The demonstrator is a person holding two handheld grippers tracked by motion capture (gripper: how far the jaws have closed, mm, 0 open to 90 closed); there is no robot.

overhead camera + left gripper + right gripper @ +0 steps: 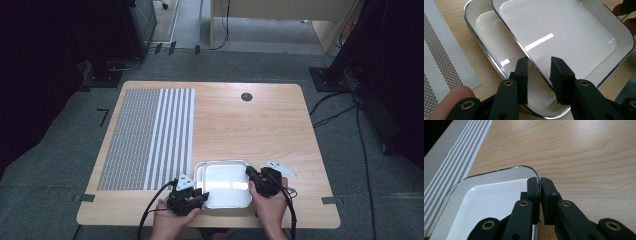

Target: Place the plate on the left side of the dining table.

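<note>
Right gripper (pixel 540 182) clamped on upper tray (pixel 489 202) rim; left gripper (pixel 539 65) jaws apart, straddling that rim over lower tray (pixel 486 32).

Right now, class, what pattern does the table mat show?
The mat shows grey and white stripes beside a fine woven section, clearest in the high view.

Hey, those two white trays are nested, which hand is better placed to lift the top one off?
Probably right. The right tool is already pinched on the top tray at its rim, while the left tool is open, its jaws straddling that tray's edge above the bottom tray.
</note>
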